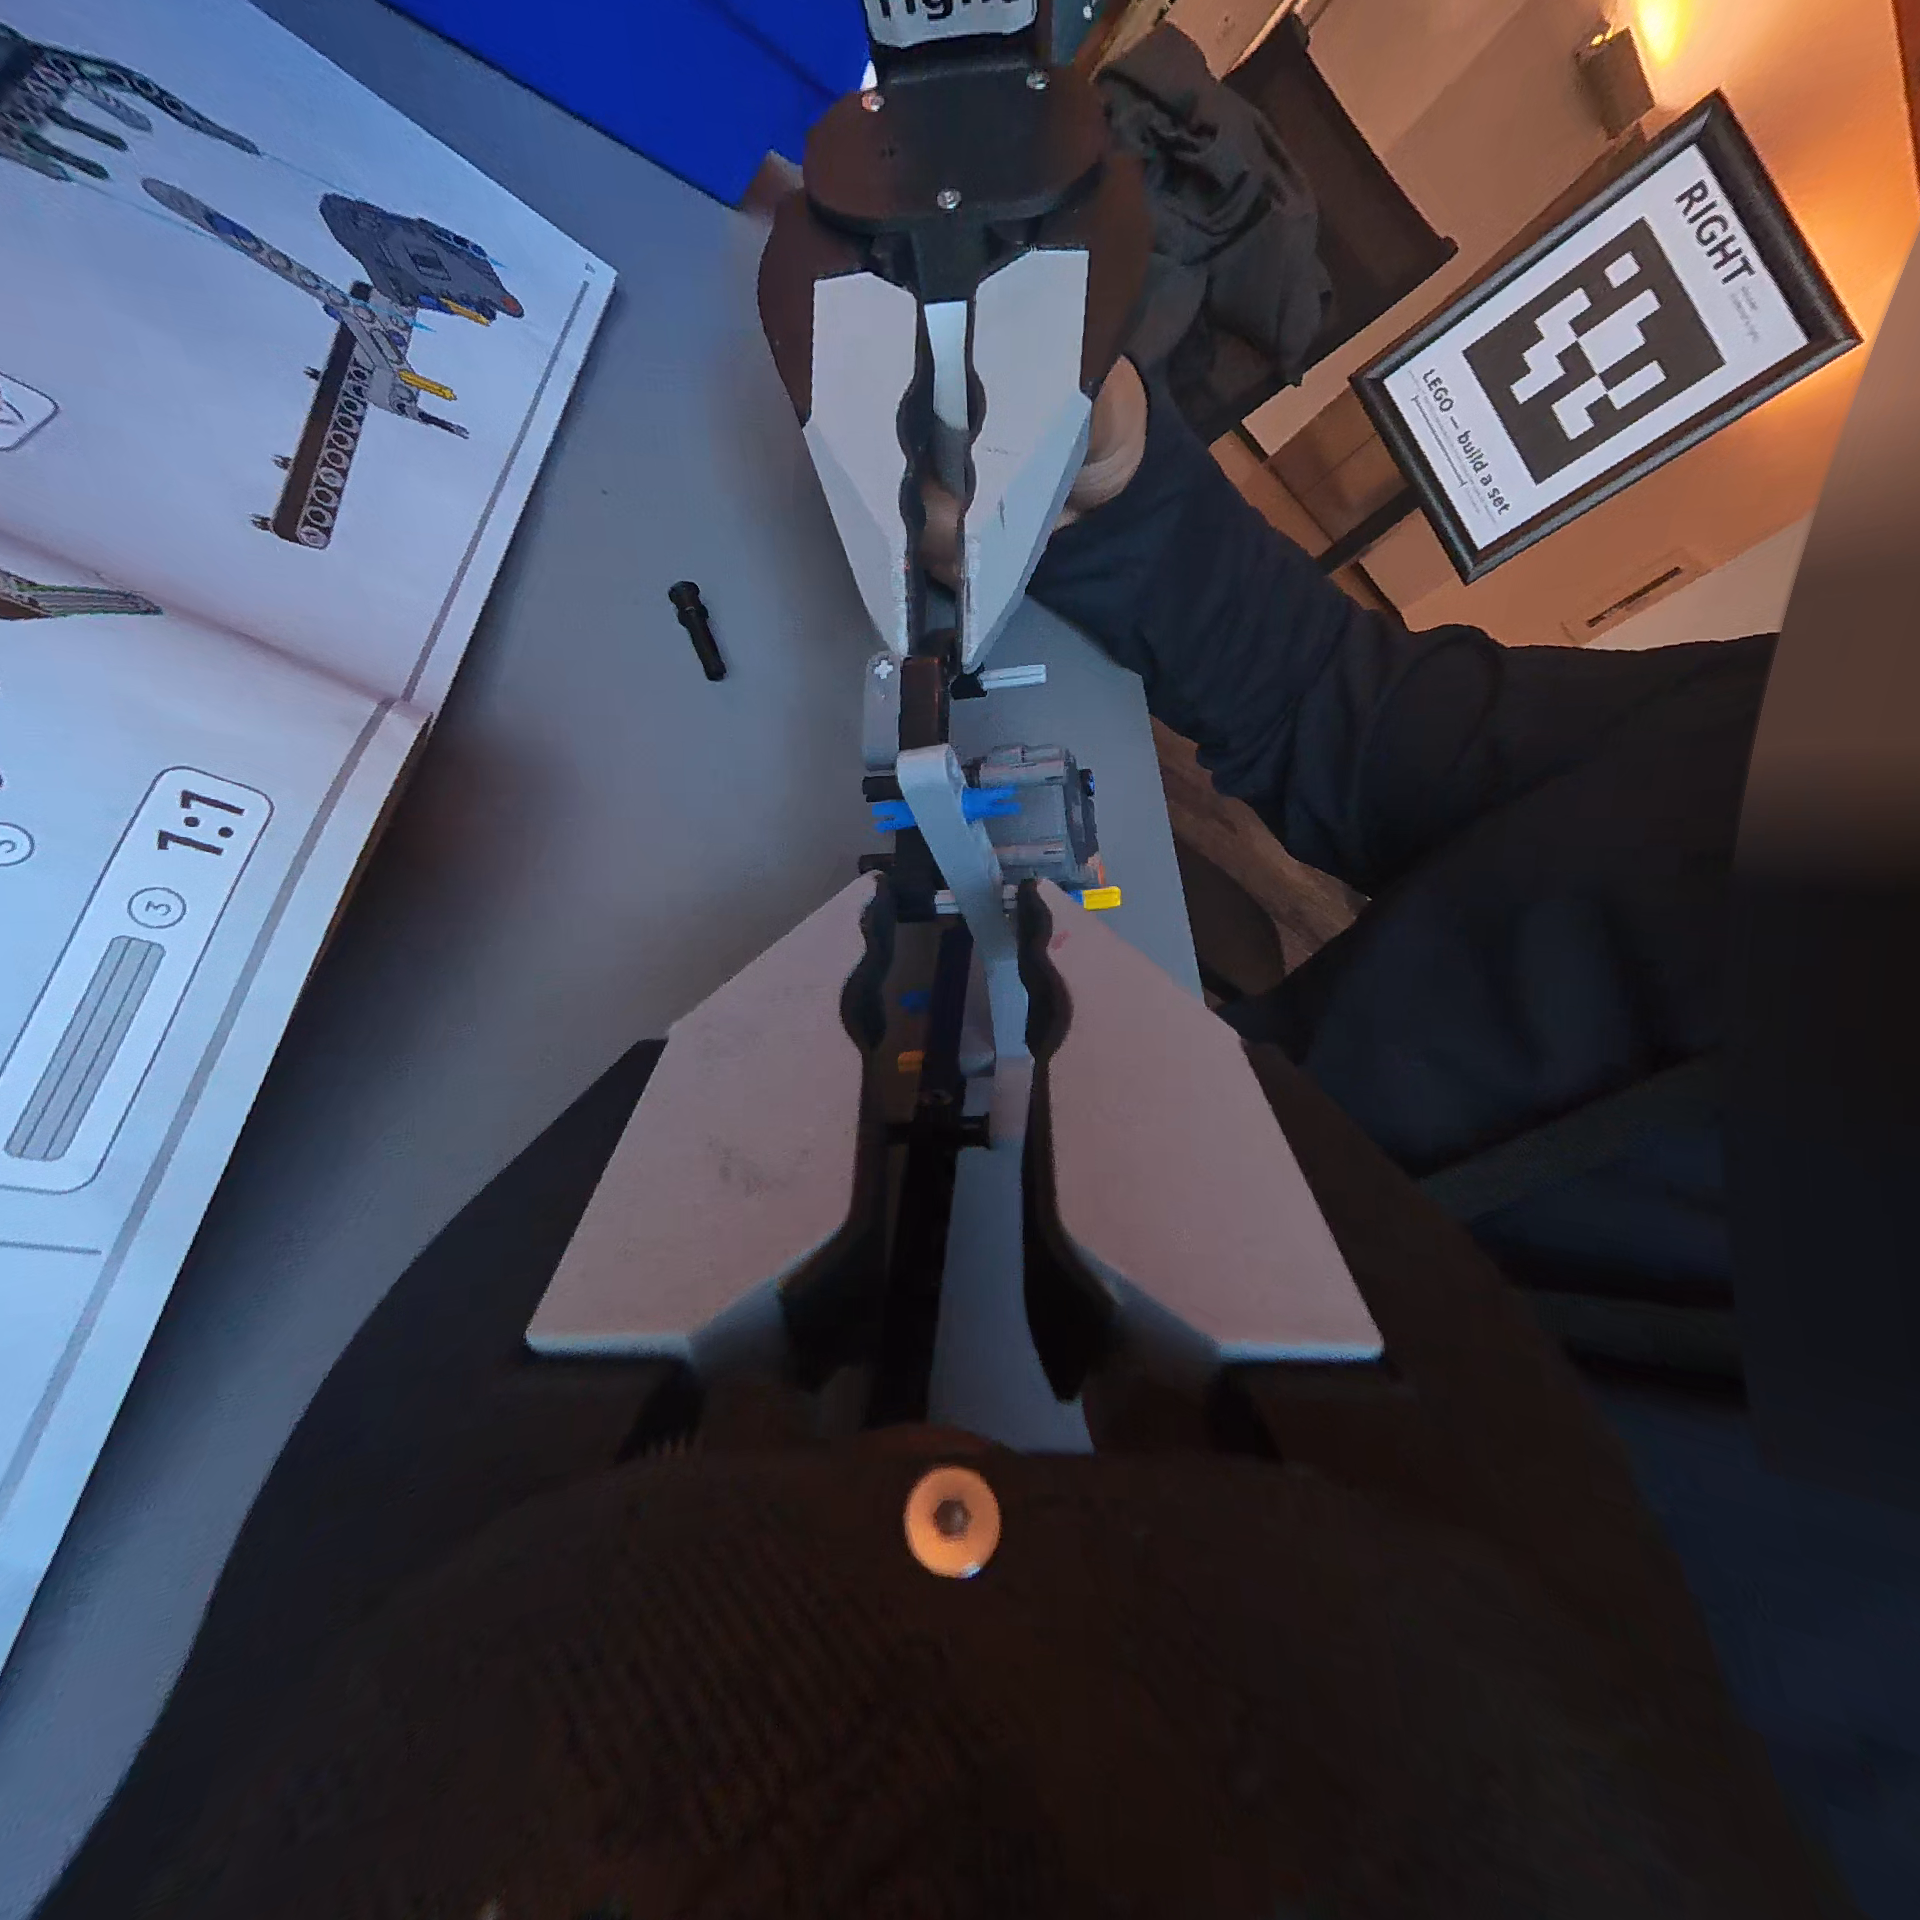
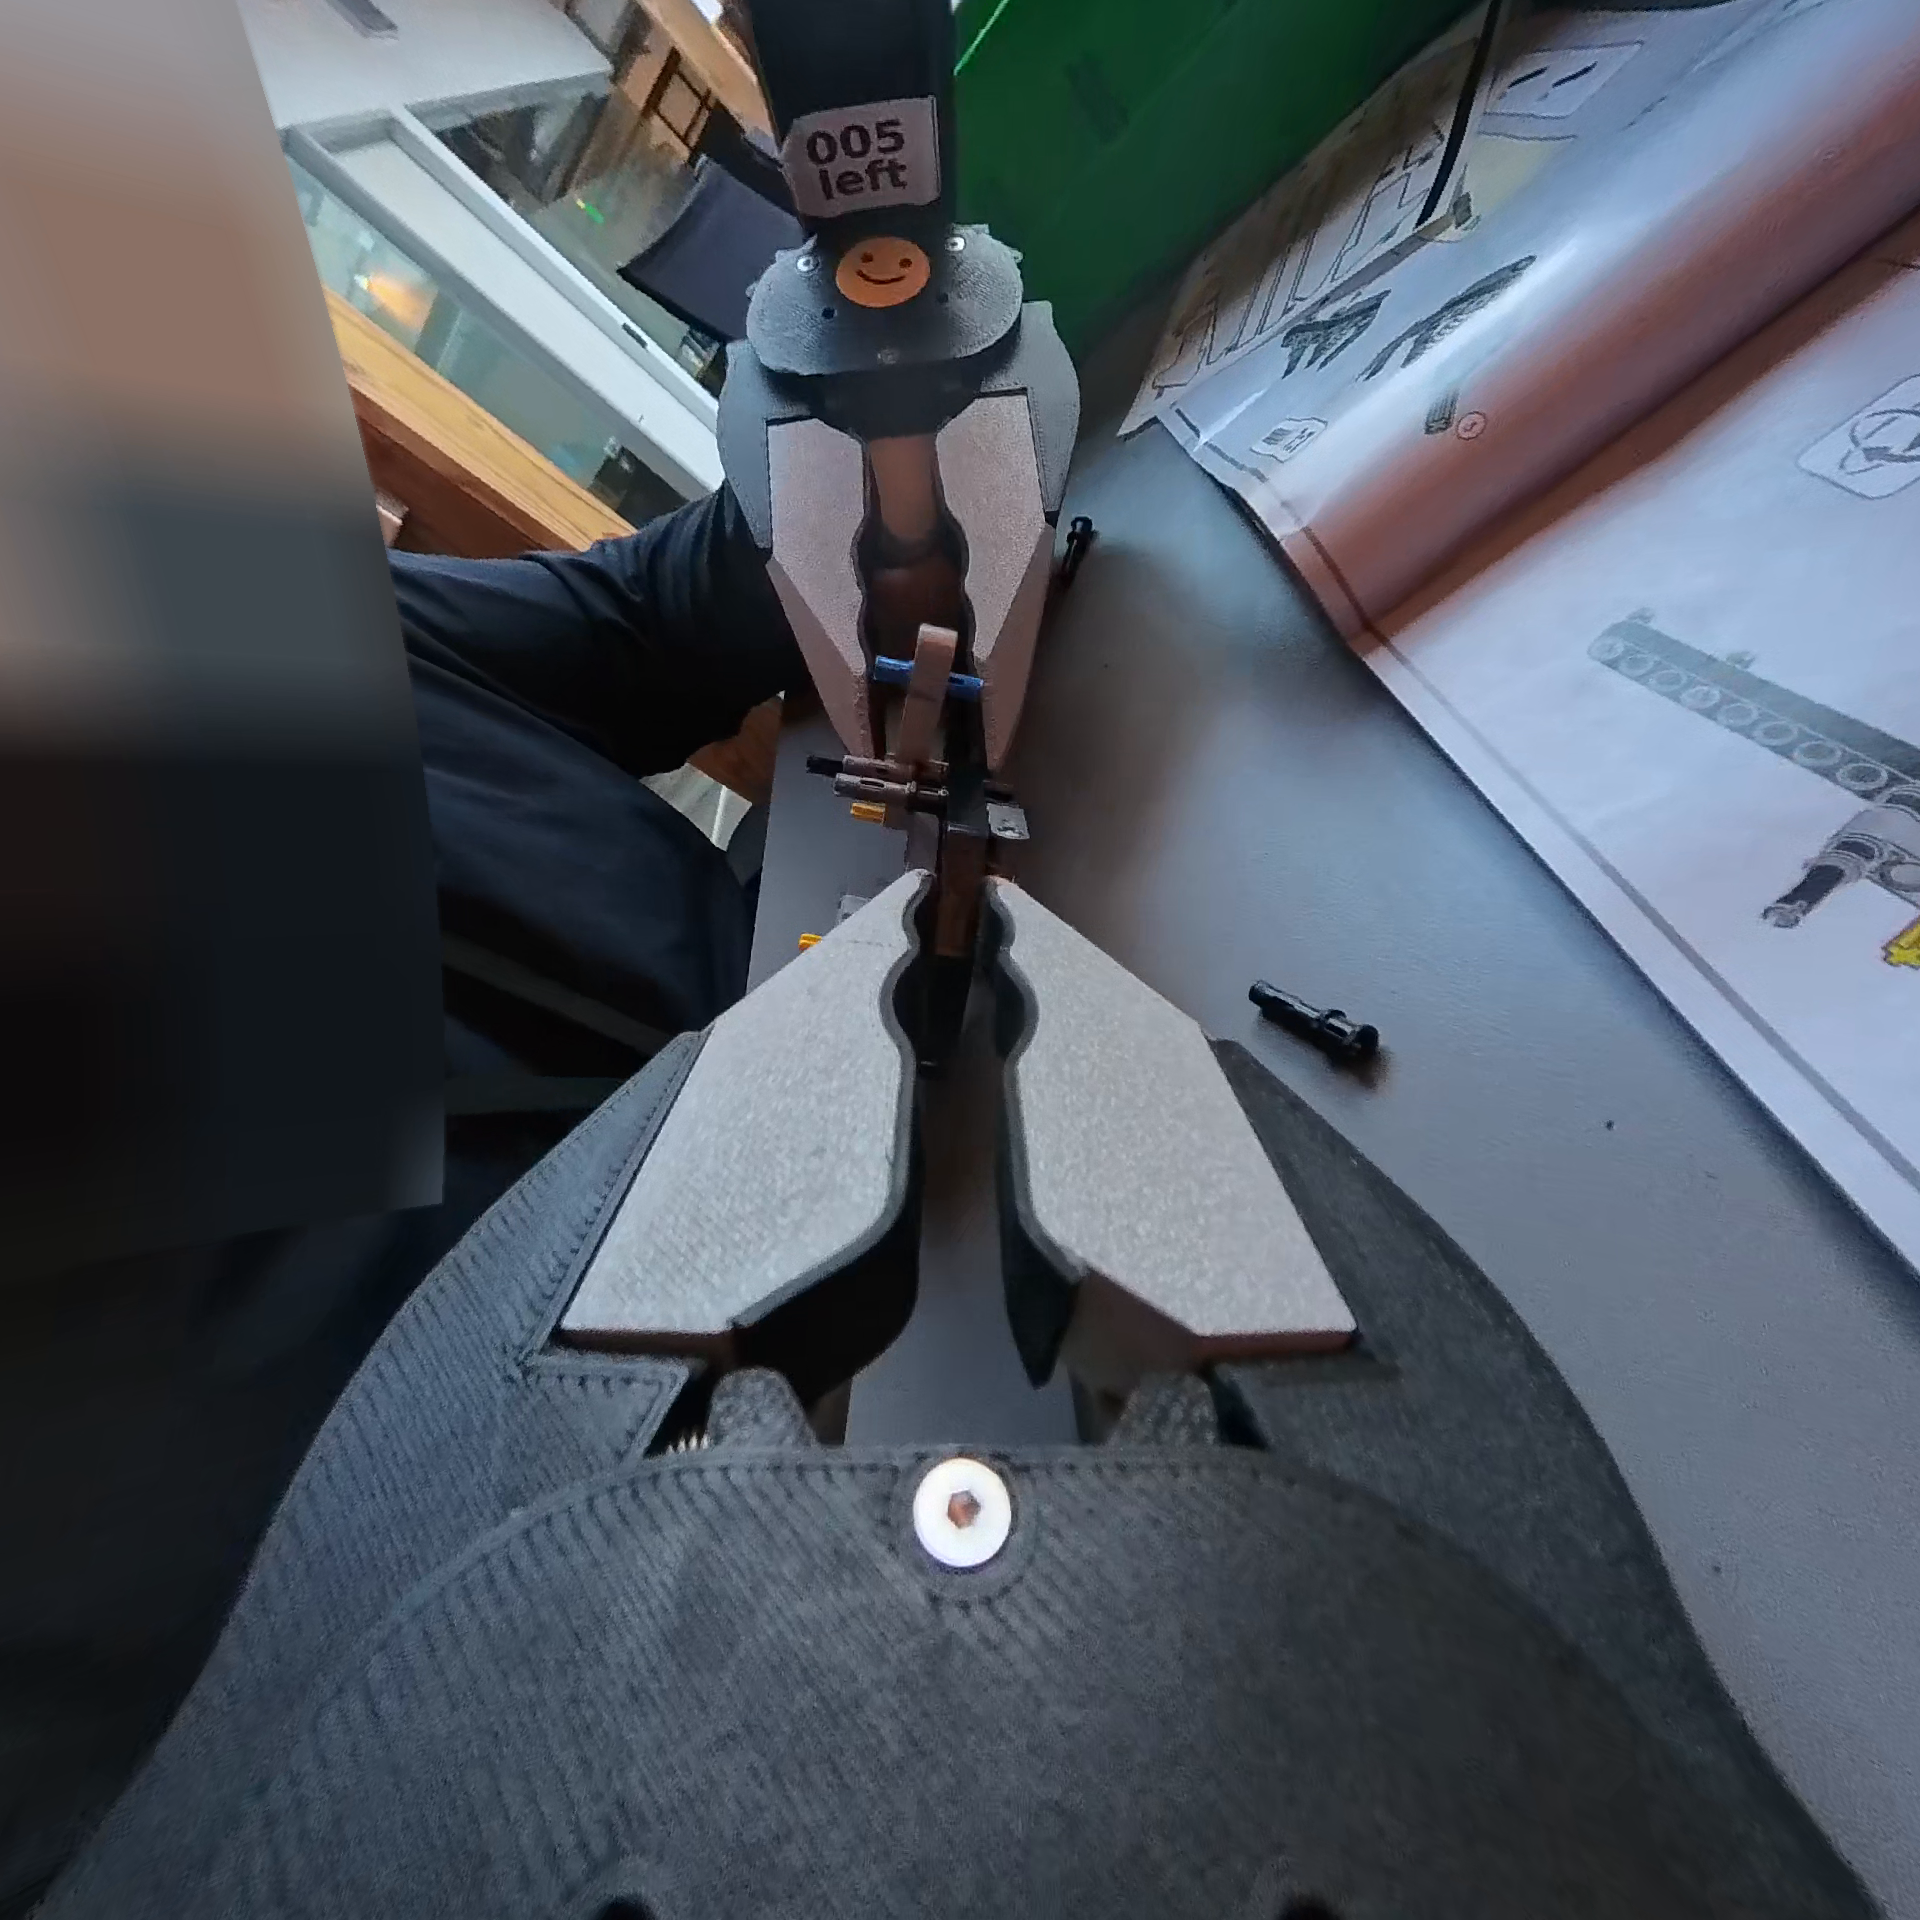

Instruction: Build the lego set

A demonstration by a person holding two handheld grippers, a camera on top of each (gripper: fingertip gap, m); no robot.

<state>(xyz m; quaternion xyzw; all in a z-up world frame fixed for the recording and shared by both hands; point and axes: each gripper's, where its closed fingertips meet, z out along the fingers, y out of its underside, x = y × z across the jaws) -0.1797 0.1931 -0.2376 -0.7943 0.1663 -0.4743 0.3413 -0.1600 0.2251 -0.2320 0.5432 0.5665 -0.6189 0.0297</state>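
A small lego assembly (image 1: 1023, 821) hangs in the air between my two grippers, just above the grey table (image 1: 623, 831). It has a black beam, a bent grey beam, a grey motor block, blue pins and a yellow pin. My left gripper (image 1: 956, 904) is shut on the grey and black beams at one end. My right gripper (image 1: 935, 649) comes in from the opposite side and is shut on the other end of the black beam. In the right wrist view, my right gripper (image 2: 956, 894) grips the black beam of the assembly (image 2: 961, 821), and the left gripper (image 2: 925, 748) faces it.
A loose black pin (image 1: 696, 629) lies on the table and also shows in the right wrist view (image 2: 1314, 1023). The open instruction booklet (image 1: 260, 520) (image 2: 1662, 623) lies beside it. A blue box (image 1: 675, 83), a green box (image 2: 1143, 156) and a framed sign (image 1: 1600, 332) stand farther off. A dark sleeve (image 1: 1299, 675) holds the right gripper. Spacing between my two grippers at the tips: around 5 cm.
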